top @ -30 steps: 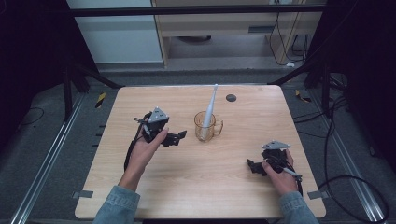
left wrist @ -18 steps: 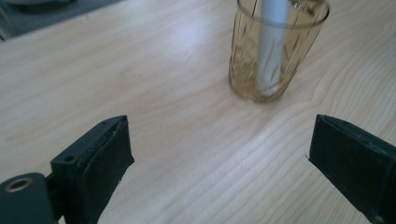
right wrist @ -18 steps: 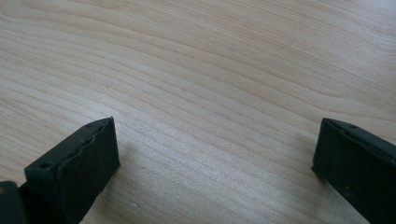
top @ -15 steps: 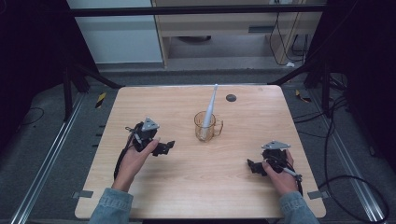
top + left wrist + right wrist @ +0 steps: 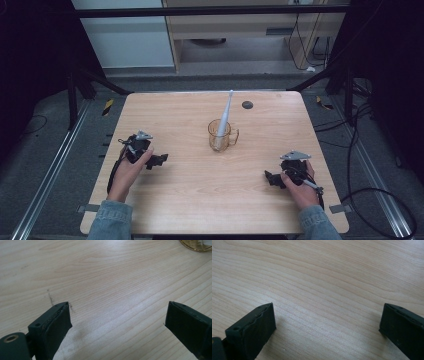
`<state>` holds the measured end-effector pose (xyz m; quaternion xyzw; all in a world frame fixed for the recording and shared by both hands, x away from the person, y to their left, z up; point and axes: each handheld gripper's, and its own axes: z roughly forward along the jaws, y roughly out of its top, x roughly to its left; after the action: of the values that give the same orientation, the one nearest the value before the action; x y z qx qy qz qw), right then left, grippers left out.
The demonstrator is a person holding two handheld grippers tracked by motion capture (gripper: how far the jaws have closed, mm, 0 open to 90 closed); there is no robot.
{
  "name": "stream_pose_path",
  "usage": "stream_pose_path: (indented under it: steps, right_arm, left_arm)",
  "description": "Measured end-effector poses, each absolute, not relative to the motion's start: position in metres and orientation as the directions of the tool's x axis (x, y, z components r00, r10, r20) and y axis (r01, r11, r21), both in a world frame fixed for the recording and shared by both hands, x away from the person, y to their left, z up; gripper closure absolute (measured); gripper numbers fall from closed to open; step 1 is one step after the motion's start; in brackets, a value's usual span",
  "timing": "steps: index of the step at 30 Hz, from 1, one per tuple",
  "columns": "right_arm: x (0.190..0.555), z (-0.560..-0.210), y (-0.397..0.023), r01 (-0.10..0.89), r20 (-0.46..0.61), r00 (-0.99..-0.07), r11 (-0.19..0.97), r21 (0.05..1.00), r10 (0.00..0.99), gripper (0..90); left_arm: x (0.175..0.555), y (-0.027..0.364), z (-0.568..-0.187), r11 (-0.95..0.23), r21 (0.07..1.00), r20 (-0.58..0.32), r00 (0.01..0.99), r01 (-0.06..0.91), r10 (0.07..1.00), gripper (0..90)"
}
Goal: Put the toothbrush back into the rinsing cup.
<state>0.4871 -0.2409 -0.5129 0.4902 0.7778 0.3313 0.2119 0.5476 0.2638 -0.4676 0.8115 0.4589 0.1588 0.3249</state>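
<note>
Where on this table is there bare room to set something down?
Bare wood spans the near middle of the table, between the left gripper and right gripper, in front of the cup holding the toothbrush. The far-left corner is bare too. Tightest: the centre around the cup, and by the dark disc at the far edge.

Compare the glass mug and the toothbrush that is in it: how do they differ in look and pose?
The glass mug is amber, see-through and squat; the toothbrush is white, opaque and slender. The mug stands upright on the table; the toothbrush leans, rising well above the mug's rim. Neither is touched by a gripper.
</note>
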Motion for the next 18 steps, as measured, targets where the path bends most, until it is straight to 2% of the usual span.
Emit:
stream_pose_path:
  steps: [18]
  right_arm:
    - [0.487, -0.513, -0.241, 0.623, -0.004, -0.429, 0.299, 0.723, 0.903, 0.4]
  left_arm:
    - [0.555, 0.292, -0.491, -0.291, 0.668, -0.036, 0.421, 0.685, 0.906, 6.0]
